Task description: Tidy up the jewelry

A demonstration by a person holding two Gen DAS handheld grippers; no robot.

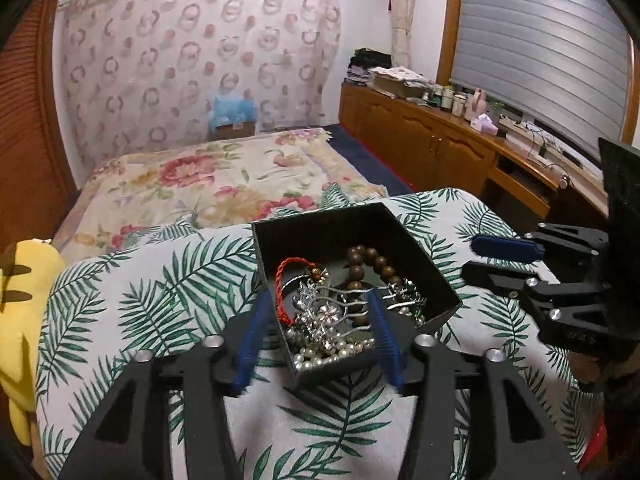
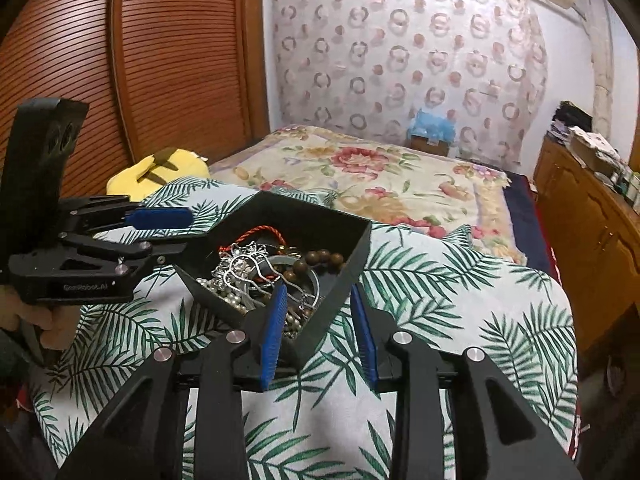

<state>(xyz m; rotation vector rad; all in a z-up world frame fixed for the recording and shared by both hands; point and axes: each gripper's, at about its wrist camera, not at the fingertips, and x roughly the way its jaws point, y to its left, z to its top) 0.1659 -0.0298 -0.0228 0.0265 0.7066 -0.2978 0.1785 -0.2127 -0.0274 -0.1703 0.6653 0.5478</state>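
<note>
- At frame centre, the black box (image 1: 404, 256) of jewelry (image 1: 324, 312) sits on the leaf-print worktop (image 1: 152, 304).
- Left gripper (image 1: 316, 340): fingers spread, straddling the box's near corner.
- Right gripper (image 2: 320, 332): fingers part-open astride the box wall, pinching nothing.

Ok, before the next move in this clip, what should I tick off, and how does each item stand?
1. Black box sits flat on the leaf-print cloth: ok.
2. Red cord bracelet, wooden beads, pearls and silver comb are all inside the box: ok.
3. Pieces lie separated: not ok, they are heaped together.
4. Left hand-held gripper is open and holds nothing: ok.
5. Right hand-held gripper is open astride the box wall, one finger inside: ok.
6. Inside finger is clear of the jewelry: cannot tell.
</note>
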